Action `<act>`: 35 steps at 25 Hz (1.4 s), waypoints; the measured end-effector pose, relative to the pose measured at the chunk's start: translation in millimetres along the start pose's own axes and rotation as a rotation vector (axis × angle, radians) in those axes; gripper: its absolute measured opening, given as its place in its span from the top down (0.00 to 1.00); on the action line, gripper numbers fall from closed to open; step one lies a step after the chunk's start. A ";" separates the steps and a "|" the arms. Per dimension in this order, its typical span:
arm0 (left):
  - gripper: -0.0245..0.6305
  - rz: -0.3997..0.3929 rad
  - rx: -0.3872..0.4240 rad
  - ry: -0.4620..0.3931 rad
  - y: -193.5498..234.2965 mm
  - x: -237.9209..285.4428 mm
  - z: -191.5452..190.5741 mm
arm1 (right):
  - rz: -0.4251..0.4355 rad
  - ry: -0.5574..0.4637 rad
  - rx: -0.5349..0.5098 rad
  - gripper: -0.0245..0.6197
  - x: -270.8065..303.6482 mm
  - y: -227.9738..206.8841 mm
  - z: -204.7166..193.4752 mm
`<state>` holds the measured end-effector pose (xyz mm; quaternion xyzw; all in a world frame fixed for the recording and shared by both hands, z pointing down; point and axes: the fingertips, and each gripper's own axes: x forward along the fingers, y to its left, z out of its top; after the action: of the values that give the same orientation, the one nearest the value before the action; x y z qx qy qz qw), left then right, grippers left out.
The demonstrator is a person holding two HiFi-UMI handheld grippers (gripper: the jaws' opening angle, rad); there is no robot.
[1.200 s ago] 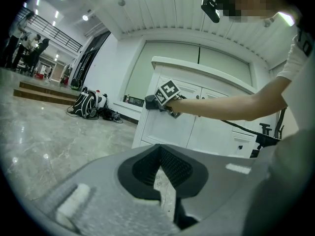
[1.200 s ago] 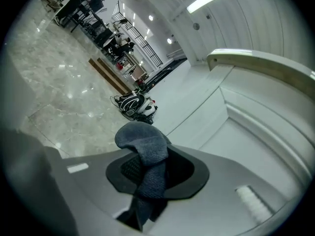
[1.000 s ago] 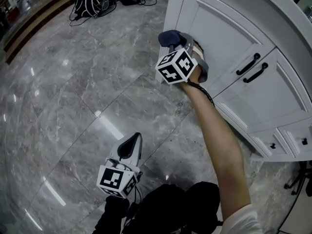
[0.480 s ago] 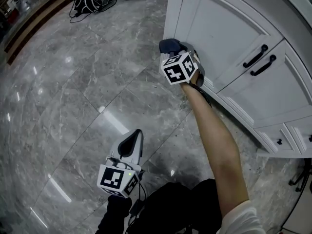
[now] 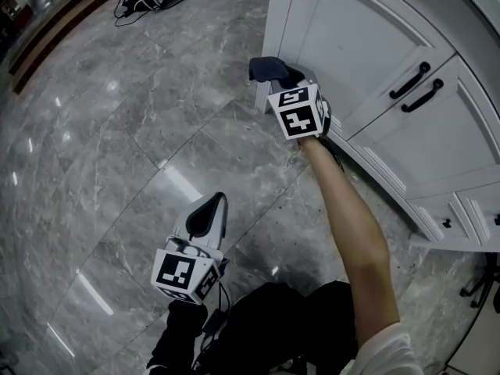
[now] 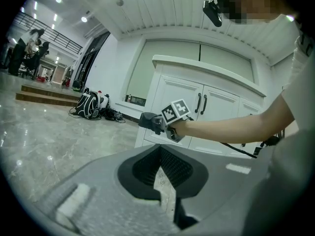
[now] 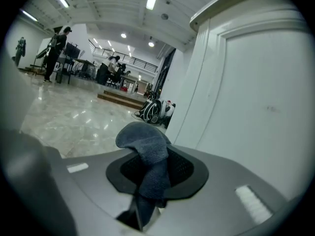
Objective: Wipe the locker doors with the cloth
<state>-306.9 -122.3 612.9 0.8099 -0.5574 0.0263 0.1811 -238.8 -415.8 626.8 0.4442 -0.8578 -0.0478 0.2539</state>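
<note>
The dark blue cloth [image 7: 147, 151] is sticking out of the right gripper [image 5: 283, 76], whose jaws are clamping down on it, right by the bottom corner of the white locker door [image 5: 351, 37]. The left gripper [image 5: 208, 223] is hanging over the marble floor [image 5: 109, 131], well apart from the door, with its jaws sitting together on nothing.

the left gripper [image 6: 158, 149] fills the bottom of the view. its grey jaws meet tip to tip, black ribbed pads bare, with a sliver of grey marble floor [image 6: 59, 136] showing in the slit behind them. beyond, a bare forearm [image 6: 231, 129] reaches in from the right with the right gripper [image 6: 158, 124], which clamps a dark blue-grey cloth [image 6: 146, 120] low on the left of a white panelled locker door [image 6: 189, 95] with black bar handles [image 6: 198, 103]. whether the cloth touches the door is unclear. a black backpack [image 6: 87, 105] lies further left.
</note>
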 end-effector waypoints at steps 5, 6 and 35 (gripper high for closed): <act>0.96 0.000 0.042 -0.014 -18.3 7.1 18.4 | 0.044 -0.131 0.029 0.83 -62.4 3.3 29.3; 0.96 0.000 0.054 -0.015 -23.3 8.1 23.0 | 0.054 -0.150 0.031 0.83 -75.7 2.4 33.6; 0.96 -0.219 0.179 0.093 -356.2 -95.2 468.6 | -0.210 -0.177 0.495 0.83 -638.4 -177.5 295.3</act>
<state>-92.4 -76.9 58.4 0.8766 -0.4522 0.0938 0.1355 55.1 -62.8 65.3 0.5734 -0.8115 0.0983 0.0556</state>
